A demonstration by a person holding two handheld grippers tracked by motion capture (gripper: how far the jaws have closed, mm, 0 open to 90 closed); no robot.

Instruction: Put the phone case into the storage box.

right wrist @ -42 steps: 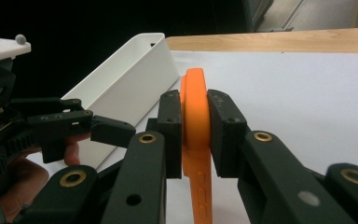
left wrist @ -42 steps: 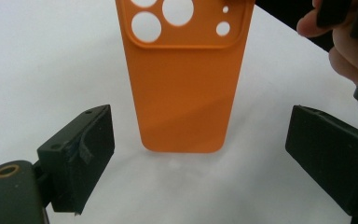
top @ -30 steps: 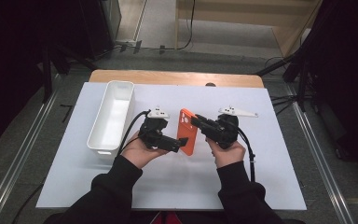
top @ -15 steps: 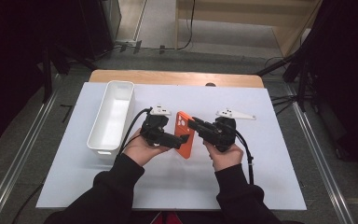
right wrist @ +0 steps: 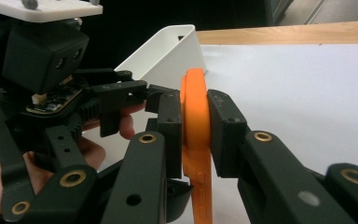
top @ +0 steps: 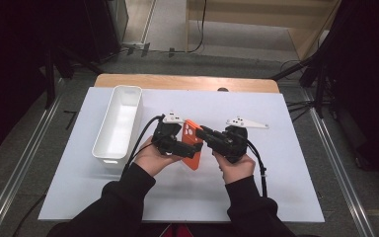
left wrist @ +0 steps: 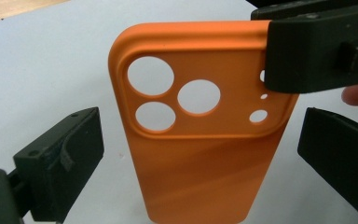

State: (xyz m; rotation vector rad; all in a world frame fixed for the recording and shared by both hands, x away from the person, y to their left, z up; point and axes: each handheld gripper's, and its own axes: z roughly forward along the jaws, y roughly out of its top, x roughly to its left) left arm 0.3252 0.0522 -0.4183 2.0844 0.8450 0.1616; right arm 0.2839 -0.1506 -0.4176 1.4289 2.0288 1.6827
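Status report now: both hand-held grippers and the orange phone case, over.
Right hand-held gripper shut on orange phone case, held upright above the table. Left hand-held gripper open, jaws either side of it. White bin apart, nothing blocking.

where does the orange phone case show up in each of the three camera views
High view: orange phone case at the table's middle, between the two grippers.
Left gripper view: it fills the centre, camera holes up, between the open jaws; the right gripper clamps its top right corner.
Right gripper view: edge-on at centre, clamped.
Shared landmark: the white bin, behind the case in the right gripper view.
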